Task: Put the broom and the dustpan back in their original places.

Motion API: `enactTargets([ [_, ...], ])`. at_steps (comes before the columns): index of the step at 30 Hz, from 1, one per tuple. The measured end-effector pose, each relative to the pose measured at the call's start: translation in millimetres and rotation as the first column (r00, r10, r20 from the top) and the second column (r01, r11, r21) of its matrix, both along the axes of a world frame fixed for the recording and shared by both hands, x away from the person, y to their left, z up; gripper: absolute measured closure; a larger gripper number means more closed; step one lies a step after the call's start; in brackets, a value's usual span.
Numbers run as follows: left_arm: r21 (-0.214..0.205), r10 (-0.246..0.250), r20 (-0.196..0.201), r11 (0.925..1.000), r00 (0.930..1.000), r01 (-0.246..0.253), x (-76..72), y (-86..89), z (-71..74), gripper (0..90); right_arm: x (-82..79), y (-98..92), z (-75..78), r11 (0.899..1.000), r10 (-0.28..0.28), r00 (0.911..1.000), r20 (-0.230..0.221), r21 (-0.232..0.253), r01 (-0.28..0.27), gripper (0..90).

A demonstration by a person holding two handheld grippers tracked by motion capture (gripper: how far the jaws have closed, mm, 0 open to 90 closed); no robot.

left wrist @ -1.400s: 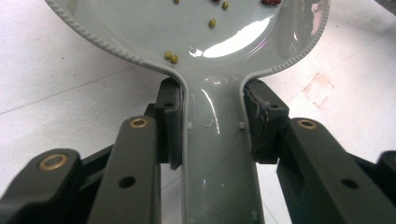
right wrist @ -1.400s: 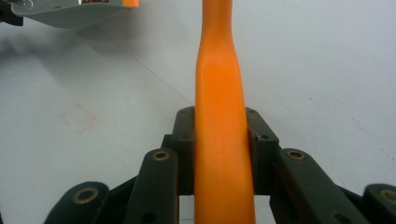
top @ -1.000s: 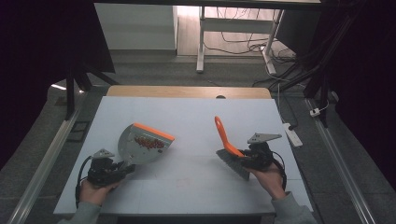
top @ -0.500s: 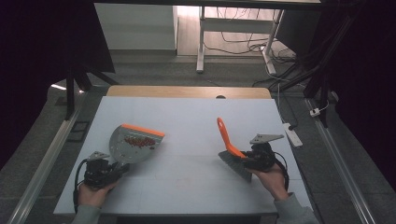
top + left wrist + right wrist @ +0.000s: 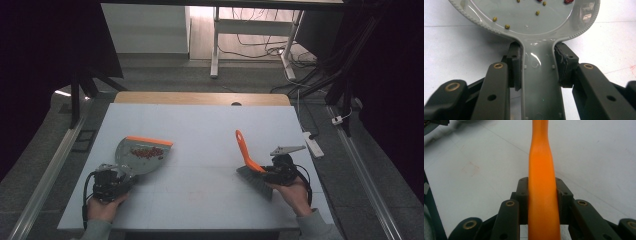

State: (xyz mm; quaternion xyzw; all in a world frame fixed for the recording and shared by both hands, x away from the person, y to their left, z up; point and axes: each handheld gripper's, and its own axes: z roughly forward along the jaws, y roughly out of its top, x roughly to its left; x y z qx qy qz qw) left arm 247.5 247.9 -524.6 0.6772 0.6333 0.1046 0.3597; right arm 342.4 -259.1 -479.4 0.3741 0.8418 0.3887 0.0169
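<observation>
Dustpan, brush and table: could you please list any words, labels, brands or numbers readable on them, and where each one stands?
None: no readable text stands on the grey dustpan, the orange-handled brush or the white table.
Faint reddish marks on the table near the brush are smudges, not letters.

Dustpan (image 5: pixel 529 15) front and brush (image 5: pixel 541 182) ends beyond frame edges

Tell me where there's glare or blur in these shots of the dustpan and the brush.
Left gripper view: glossy glare on the dustpan neck between the jaws, and its beans stay sharp. Right gripper view: the brush handle looks soft and slightly blurred up close, with even light. High view: the white table is brightly lit, its surroundings dark.
</observation>
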Motion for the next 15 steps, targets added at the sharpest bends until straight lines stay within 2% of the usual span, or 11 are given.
enactTargets([
  [15,-0.004,0.004,-0.014,1.0,0.9999,-0.004,2.7,-0.6,-3.3,61.8,20.1,-16.1,-12.6,0.998,-0.066,0.9957,-0.065,0.0,0.066,68.8],
])
